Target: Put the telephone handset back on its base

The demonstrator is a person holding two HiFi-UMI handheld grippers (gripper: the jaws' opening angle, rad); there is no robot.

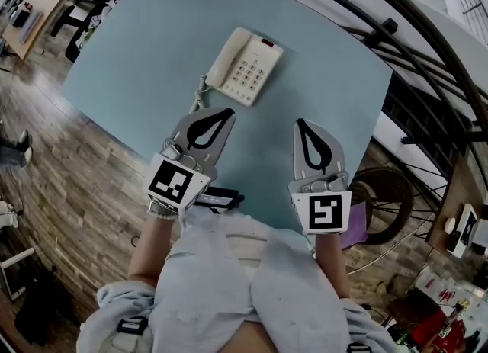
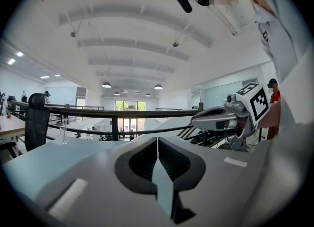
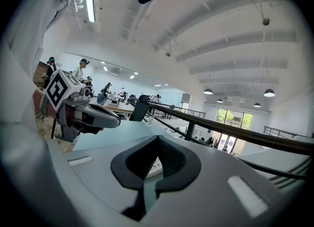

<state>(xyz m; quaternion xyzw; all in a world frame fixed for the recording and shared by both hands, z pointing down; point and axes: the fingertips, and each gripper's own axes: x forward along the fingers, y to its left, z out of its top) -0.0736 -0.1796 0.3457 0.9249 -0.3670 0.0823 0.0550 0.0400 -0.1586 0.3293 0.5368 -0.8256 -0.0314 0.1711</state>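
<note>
Left gripper [image 1: 229, 113], right gripper [image 1: 300, 123]: jaws pressed together, empty. Telephone [image 1: 244, 65], handset [image 1: 226, 57] on base, just ahead of left tips, not touching.

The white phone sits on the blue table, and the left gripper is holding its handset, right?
Not quite. The left gripper is shut on nothing, as the left gripper view shows; the handset lies on the white phone on the blue table.
</note>
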